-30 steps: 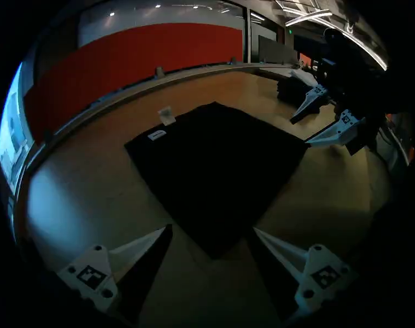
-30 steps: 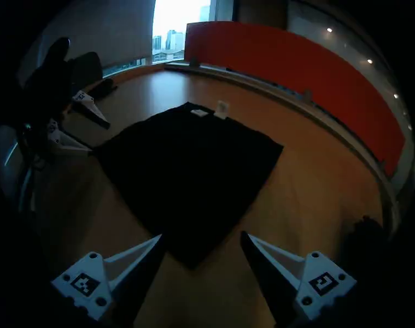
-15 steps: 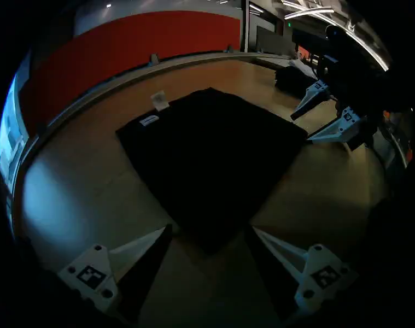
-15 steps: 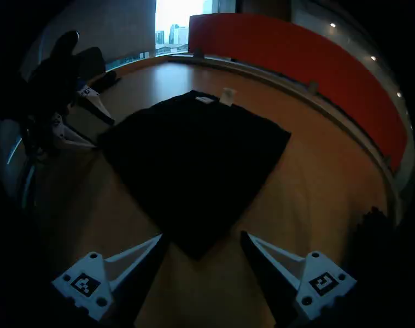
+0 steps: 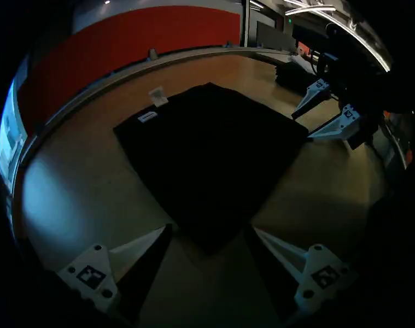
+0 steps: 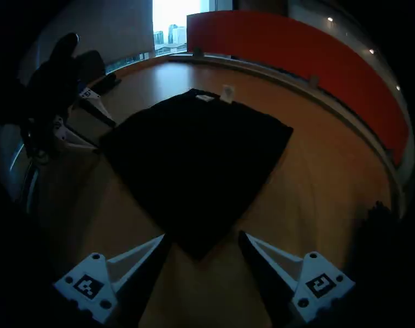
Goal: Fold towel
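Note:
A dark towel (image 5: 212, 158) lies flat on the wooden table, one corner pointing at each camera. In the left gripper view my left gripper (image 5: 208, 236) stands open, its two white fingers either side of the towel's near corner. Farther off at the right edge of that view, my right gripper (image 5: 316, 117) hangs by another corner. The right gripper view shows the towel (image 6: 196, 158) the same way, with my right gripper (image 6: 203, 243) open astride its near corner. My left gripper (image 6: 95, 128) appears at the towel's left corner there. Nothing is held.
The wooden table (image 5: 81, 186) has bare room all round the towel. White tags (image 5: 152, 106) stick out at the towel's far corner. A red wall panel (image 5: 125, 38) runs behind the table's far edge. A bright window (image 6: 171, 27) is in the background.
Both grippers have come forward and lower toward the towel's corners. Each near corner now reaches farther in between the open fingers. The towel itself has not moved.

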The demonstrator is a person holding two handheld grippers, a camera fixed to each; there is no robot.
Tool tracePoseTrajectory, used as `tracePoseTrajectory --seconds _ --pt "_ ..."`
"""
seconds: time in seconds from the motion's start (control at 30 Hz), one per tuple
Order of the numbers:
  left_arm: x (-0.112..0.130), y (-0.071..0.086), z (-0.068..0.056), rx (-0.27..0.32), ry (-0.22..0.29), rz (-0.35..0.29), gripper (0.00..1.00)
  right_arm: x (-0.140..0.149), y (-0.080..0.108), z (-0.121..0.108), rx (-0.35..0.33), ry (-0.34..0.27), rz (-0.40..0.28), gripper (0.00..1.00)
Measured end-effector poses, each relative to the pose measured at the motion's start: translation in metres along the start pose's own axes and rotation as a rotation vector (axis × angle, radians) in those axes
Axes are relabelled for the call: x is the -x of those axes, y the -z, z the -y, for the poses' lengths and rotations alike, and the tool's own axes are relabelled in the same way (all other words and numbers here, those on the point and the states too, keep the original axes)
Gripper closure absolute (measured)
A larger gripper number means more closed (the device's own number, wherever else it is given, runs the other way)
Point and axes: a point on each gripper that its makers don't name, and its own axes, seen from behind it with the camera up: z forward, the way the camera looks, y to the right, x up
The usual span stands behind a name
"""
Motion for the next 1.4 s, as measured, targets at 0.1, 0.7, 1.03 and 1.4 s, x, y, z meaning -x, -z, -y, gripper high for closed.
tracePoseTrajectory --seconds 0.1,0.7,1.03,1.4 --pt "0.000 0.000 0.000 0.001 0.000 0.007 0.04 0.000 0.000 0.001 -0.005 0.004 0.000 0.15" --pt "0.000 0.000 -0.006 0.002 -0.001 0.044 0.62 -0.003 -0.002 0.009 -0.028 0.021 0.011 0.69" --pt "-0.003 -0.002 -0.006 -0.012 0.015 0.051 0.86 -0.005 -0.003 0.012 -0.033 0.006 0.011 0.82" --pt "-0.003 0.004 -0.006 -0.022 0.056 0.064 0.88 -0.014 0.004 0.013 -0.032 0.015 -0.005 0.82"
